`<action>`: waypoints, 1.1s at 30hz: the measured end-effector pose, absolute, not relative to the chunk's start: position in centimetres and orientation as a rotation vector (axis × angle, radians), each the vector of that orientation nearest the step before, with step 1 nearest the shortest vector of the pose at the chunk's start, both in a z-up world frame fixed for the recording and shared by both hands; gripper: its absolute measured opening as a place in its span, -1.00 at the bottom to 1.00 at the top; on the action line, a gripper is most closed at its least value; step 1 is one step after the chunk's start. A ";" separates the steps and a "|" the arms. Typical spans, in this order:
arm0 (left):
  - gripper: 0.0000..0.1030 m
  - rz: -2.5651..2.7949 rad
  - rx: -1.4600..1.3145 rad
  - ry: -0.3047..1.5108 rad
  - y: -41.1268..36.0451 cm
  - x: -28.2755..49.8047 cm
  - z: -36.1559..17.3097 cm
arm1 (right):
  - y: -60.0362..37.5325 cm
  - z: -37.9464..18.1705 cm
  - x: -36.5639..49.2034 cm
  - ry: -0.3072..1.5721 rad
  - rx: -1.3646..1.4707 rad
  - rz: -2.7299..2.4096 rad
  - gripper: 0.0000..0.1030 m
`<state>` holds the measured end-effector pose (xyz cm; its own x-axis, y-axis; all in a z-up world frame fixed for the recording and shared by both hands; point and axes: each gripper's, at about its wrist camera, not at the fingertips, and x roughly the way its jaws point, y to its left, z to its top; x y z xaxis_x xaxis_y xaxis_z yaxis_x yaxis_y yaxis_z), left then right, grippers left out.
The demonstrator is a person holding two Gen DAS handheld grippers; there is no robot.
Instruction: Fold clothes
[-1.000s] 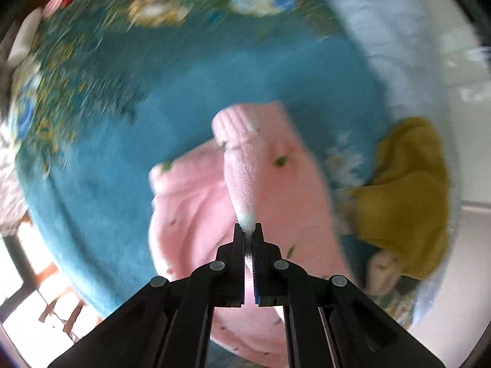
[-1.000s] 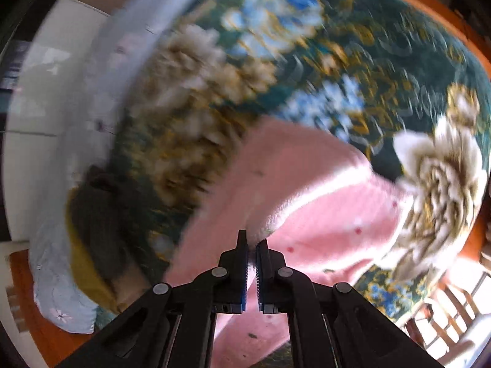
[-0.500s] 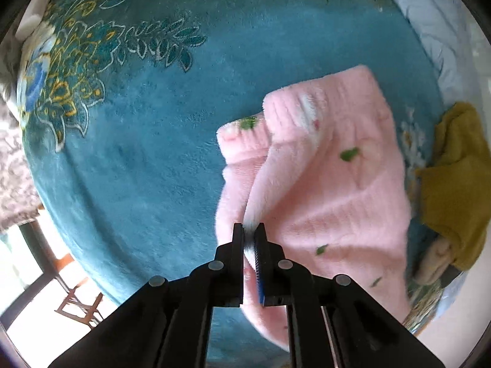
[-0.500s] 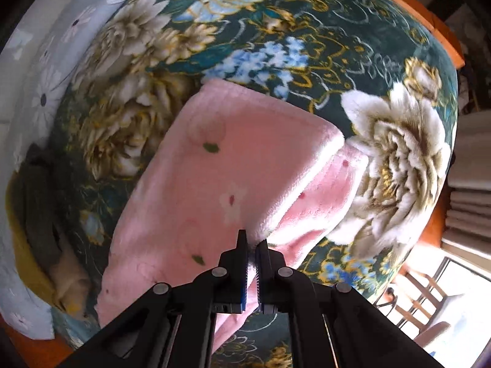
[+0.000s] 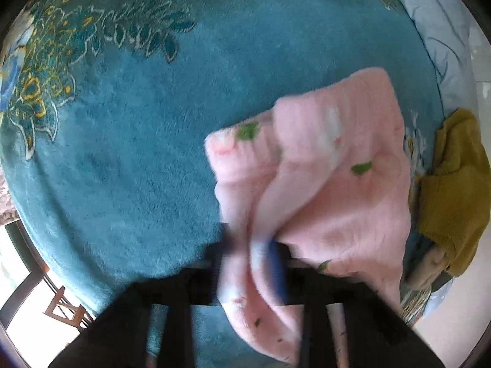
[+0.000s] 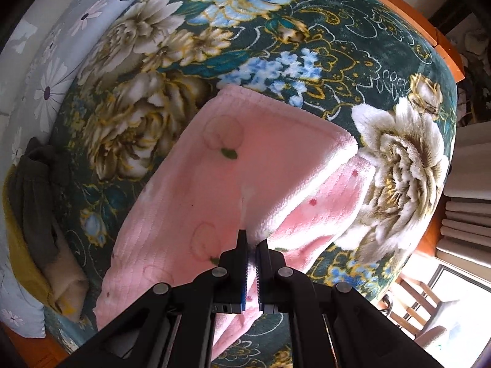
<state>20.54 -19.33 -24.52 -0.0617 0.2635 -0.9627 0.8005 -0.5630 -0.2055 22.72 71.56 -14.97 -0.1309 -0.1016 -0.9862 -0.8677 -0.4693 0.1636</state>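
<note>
On my left side, my left gripper (image 5: pixel 260 263) was pointing down at the bed. The picture there was blurry, but I could see my jaws pressed nearly together on an edge of the soft pink fleece garment with little green leaves (image 5: pixel 331 178). I held that edge so the cloth would not slide away while I folded it. The garment lay on the fuzzy teal blanket with gold and blue flowers (image 5: pixel 129 159), which gave it a flat, soft place to rest.

In the middle, the pink garment (image 6: pixel 196 202) was already doubled over, with one layer lying on top of another. I think the fold was about half done.

On my right side, my right gripper (image 6: pixel 252 254) pointed straight down, and its jaws were squeezed tight on the fluffy folded edge. I pinched it there so both sides of the fold could come down evenly.

Off to the side, touching nothing I held, sat a crumpled mustard-yellow cloth (image 5: pixel 454 190) near a pale blue sheet with white daisies (image 6: pixel 52 70). It looked like it was waiting for its turn.
</note>
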 end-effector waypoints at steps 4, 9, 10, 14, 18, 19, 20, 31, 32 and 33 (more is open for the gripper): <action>-0.89 -1.822 1.681 1.163 -20.0 16.9 -20.3 | 71.2 -14.4 22.8 1.133 -1.516 1.691 -0.91; -0.89 -2.111 1.556 1.149 -22.2 13.0 -13.9 | 69.9 -14.8 23.6 1.157 -1.525 1.729 -0.91; -0.89 -2.082 1.582 1.114 -22.8 13.3 -14.5 | 69.6 -15.4 23.9 1.179 -1.529 1.713 -0.91; -0.89 -1.775 1.722 1.005 -24.4 15.7 -20.6 | 68.9 -17.8 25.0 1.224 -1.559 1.651 -0.91; -0.87 -1.607 1.674 1.055 -24.7 16.7 -22.7 | 68.9 -19.3 25.8 1.265 -1.559 1.635 -0.84; -0.84 -1.609 1.677 1.036 -24.4 16.2 -22.4 | 69.1 -19.6 26.0 1.282 -1.548 1.640 -0.84; -0.80 -1.616 1.696 1.007 -24.1 15.6 -22.2 | 69.4 -19.8 26.3 1.302 -1.529 1.645 -0.84; -0.45 -1.653 1.674 0.852 -21.7 12.9 -16.8 | 74.5 -22.2 28.5 1.463 -1.271 1.607 -0.56; -0.45 -1.655 1.666 0.850 -20.8 13.9 -16.2 | 75.1 -22.5 28.6 1.479 -1.252 1.598 -0.56; -0.45 -1.659 1.662 0.848 -20.0 14.9 -15.9 | 75.5 -22.7 28.8 1.501 -1.227 1.591 -0.56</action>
<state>14.92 -20.01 -15.92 -0.0019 0.0078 -1.0000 0.8062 -0.5916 -0.0062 28.83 75.48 -22.71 -0.3732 -0.1531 -0.9150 -0.9046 -0.1591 0.3956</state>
